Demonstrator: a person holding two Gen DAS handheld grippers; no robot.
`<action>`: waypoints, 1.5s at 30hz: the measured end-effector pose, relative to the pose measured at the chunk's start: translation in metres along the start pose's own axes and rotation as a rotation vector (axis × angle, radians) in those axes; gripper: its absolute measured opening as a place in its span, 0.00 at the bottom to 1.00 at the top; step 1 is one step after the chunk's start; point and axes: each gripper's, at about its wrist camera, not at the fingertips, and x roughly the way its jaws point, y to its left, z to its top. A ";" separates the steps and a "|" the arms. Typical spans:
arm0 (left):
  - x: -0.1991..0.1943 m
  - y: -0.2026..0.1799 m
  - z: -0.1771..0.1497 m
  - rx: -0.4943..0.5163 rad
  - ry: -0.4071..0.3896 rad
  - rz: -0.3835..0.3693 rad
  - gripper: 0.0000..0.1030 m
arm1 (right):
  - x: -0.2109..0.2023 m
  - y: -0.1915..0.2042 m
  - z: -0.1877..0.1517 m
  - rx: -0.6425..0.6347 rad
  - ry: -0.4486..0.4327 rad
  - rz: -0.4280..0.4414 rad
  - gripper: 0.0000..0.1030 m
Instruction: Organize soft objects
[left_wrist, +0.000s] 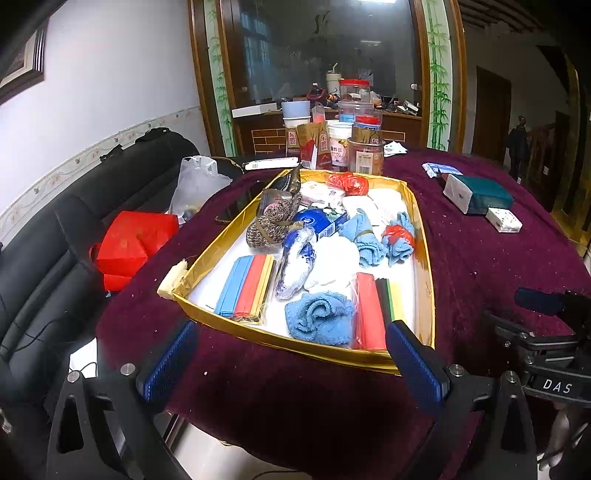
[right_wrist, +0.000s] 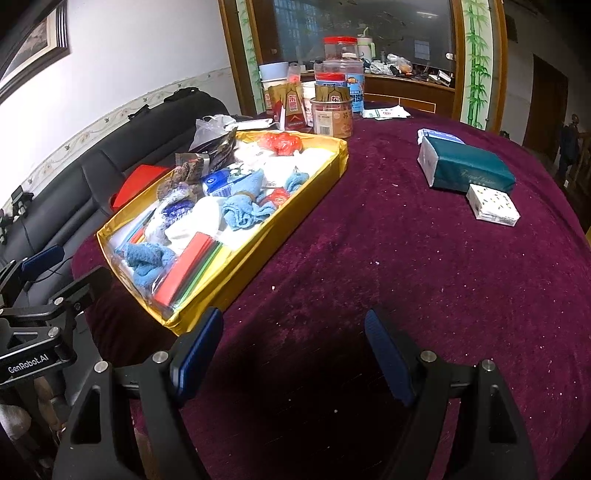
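Left wrist view shows our left gripper (left_wrist: 291, 354) spread empty before the gold tray's (left_wrist: 229, 325) near edge, right gripper (right_wrist: 293, 354) likewise wide — the blue towel (left_wrist: 319, 317) against the plastic-wrapped foam sheets (left_wrist: 371, 314) risks snagging that wrap.

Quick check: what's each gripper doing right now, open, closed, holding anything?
Left gripper: open, holding nothing, at the near edge of the gold tray.
Right gripper: open, holding nothing, above the maroon tablecloth.
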 end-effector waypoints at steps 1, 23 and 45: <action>0.000 0.000 0.000 0.000 -0.001 0.000 0.99 | -0.001 0.001 0.000 -0.002 -0.001 0.000 0.76; -0.102 0.003 0.002 -0.061 -0.353 0.150 0.99 | -0.052 0.015 -0.006 -0.028 -0.117 0.022 0.81; -0.078 0.027 0.009 -0.280 -0.168 -0.083 0.99 | -0.052 0.063 -0.010 -0.183 -0.157 0.018 0.90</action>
